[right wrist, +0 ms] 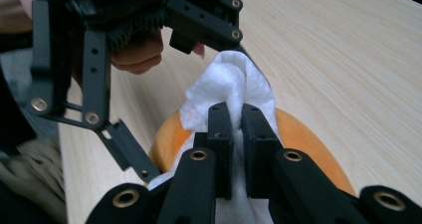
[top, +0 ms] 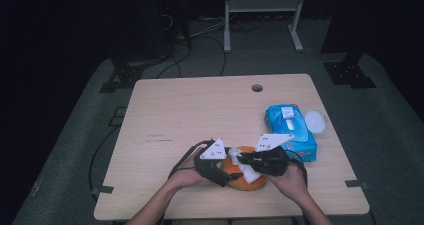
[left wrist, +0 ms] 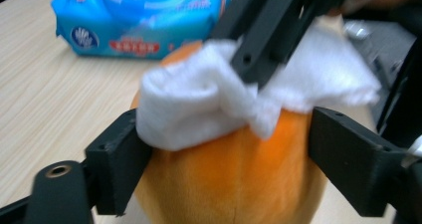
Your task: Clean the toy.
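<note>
High view, setting: a pale wooden worktop (top: 200, 110) carried a round orange plush toy (top: 243, 181) near its front edge, between the person's two hands.
High view, left gripper (top: 226, 161): it came in from the toy's left side, apparently to steady the soft body while the other hand worked on it.
High view, right gripper (top: 243, 159): it reached over the toy's top, carrying a crumpled white wet wipe (top: 249, 171) that lay against the orange surface.
High view, supply: a blue soft pack of wet wipes (top: 291, 131) lay just to the right, near the right hand, with a round white lid (top: 314, 121) beside it.
Left gripper view, hold: the left jaws stood spread on either side of the plush toy (left wrist: 234, 179), pressing its flanks and so bracing it against the rubbing.
Left gripper view, wipe: the white wipe (left wrist: 199, 104) draped over the toy's crown, with the wipes pack (left wrist: 139, 20) behind on the worktop.
Right gripper view, grip: the right jaws were pinched together on a fold of the wipe (right wrist: 231, 84), bunching it into a pad.
Right gripper view, contact: the wipe rested on top of the toy (right wrist: 303, 139); the left gripper (right wrist: 184, 89) stood across it.
Judgement: the toy was likely being wiped clean.
</note>
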